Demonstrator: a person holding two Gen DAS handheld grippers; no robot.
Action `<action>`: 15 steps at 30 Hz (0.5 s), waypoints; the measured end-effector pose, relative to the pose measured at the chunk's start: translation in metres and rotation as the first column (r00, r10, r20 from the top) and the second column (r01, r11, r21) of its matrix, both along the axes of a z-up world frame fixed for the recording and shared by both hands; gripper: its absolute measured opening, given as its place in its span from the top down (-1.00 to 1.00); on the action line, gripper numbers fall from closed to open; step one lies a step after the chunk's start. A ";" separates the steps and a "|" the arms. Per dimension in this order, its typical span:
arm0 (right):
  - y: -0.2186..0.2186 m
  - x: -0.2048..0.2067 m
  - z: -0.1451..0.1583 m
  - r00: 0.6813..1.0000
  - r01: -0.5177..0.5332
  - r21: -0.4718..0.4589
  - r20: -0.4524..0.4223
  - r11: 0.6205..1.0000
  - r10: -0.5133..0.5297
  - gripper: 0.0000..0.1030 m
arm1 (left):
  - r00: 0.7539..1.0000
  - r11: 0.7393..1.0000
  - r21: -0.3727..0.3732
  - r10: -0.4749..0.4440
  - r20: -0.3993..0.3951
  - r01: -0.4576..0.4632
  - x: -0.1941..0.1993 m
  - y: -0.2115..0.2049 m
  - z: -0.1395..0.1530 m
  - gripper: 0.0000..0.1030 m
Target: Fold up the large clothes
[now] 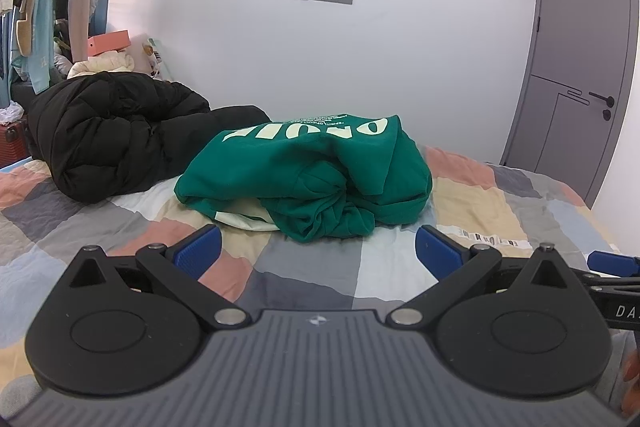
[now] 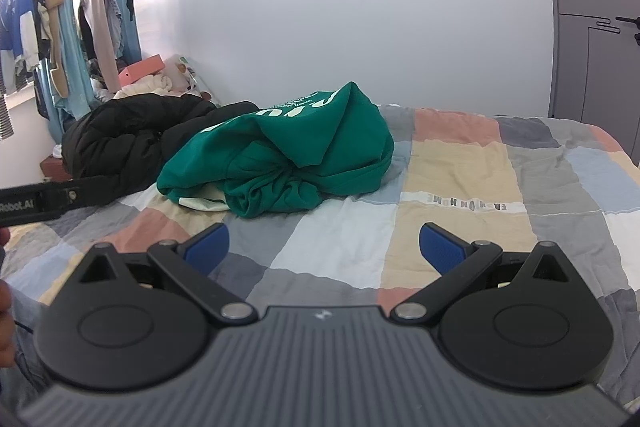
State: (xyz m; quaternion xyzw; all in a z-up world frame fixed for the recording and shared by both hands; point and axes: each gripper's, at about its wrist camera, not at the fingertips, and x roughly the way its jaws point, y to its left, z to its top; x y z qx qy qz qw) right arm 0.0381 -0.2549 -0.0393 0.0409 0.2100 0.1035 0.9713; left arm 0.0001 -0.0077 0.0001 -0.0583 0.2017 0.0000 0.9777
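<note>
- Left wrist view: my left hand-held gripper (image 1: 318, 251) hangs wide open, empty, short of the crumpled green sweatshirt (image 1: 308, 175), lining up a grab.
- My right hand-held gripper (image 2: 324, 247) gapes empty over the patchwork bed (image 2: 460, 163).

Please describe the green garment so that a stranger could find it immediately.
On the patchwork bed cover, before the white wall, lie two heaps. The green sweatshirt is the right one, crumpled. Unlike the black puffer coat beside it, it bears large pale letters.

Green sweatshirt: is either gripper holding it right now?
No. The green sweatshirt lies bunched on the patchwork quilt, and the left gripper and right gripper are open short of it.
</note>
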 end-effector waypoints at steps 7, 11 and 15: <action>0.000 0.001 -0.001 1.000 -0.001 -0.003 -0.001 1.000 0.001 -1.00 | 1.000 1.000 0.006 -0.004 -0.002 0.004 -0.001 -0.001 0.000 -1.00; 0.000 0.000 -0.001 1.000 0.000 -0.005 0.000 1.000 0.000 -1.00 | 1.000 1.000 0.006 -0.007 0.000 0.007 -0.001 -0.002 0.001 -1.00; 0.000 0.001 -0.003 1.000 0.006 -0.003 -0.006 1.000 -0.006 -1.00 | 1.000 1.000 0.011 -0.004 -0.003 0.005 0.000 -0.002 0.000 -1.00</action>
